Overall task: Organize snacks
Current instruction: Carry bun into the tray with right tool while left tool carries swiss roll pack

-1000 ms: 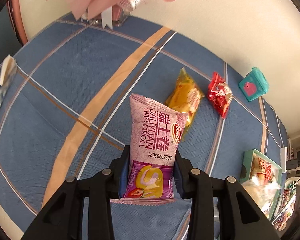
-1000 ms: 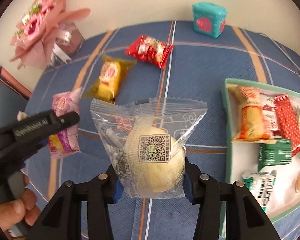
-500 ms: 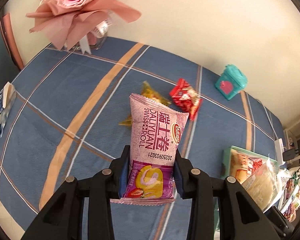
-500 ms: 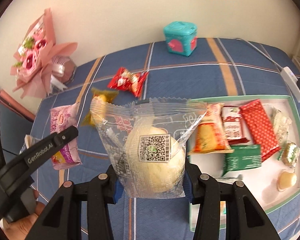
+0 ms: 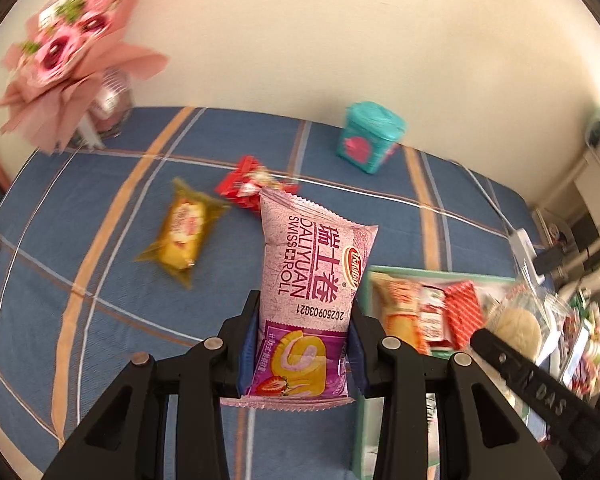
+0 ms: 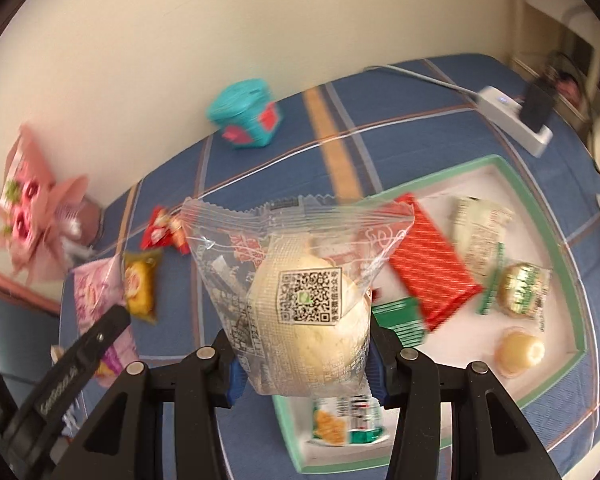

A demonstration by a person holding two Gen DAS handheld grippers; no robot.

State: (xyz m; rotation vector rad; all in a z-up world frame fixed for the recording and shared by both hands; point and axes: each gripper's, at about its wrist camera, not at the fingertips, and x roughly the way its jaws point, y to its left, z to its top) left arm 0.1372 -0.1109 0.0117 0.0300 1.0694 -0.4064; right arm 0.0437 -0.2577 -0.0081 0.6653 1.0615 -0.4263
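Left wrist view: surface (image 5: 100, 240) under a blue plaid cloth fills the lower half, wall behind.
Tray: green-rimmed white tray (image 6: 556, 248) at 3 o'clock in the right wrist view, already holding a red packet (image 6: 432, 260), a green packet (image 6: 400, 312) and other small wrapped snacks.
Bouquet: pink paper bouquet (image 5: 60, 56) at 10 o'clock, standing at the far edge.
Teal box: teal box (image 5: 370, 136) at 1 o'clock near the wall.
Swiss roll pack: pink pack (image 5: 312, 280), long axis running away from the camera, sealed top edge toward 12 o'clock, picture end down between the pads; held clear above the cloth, just left of the tray.
Left tool: left tool (image 5: 300, 356) pinching the pink pack across its lower third.
Bun bag: clear bag with a pale bun (image 6: 312, 300), crimped edge up toward 12 o'clock, hanging over the tray's near-left part.
Right tool: right tool (image 6: 304, 368) pressed onto the bun bag at its lower sides.
Handling: both look light, soft and crushable, with slick film; I would grip across the short width low on the body, gently.
Loose snacks: yellow packet (image 5: 180, 232) at 9 o'clock and red wrapper (image 5: 244, 188) at 11 o'clock lie on the cloth, near each other.
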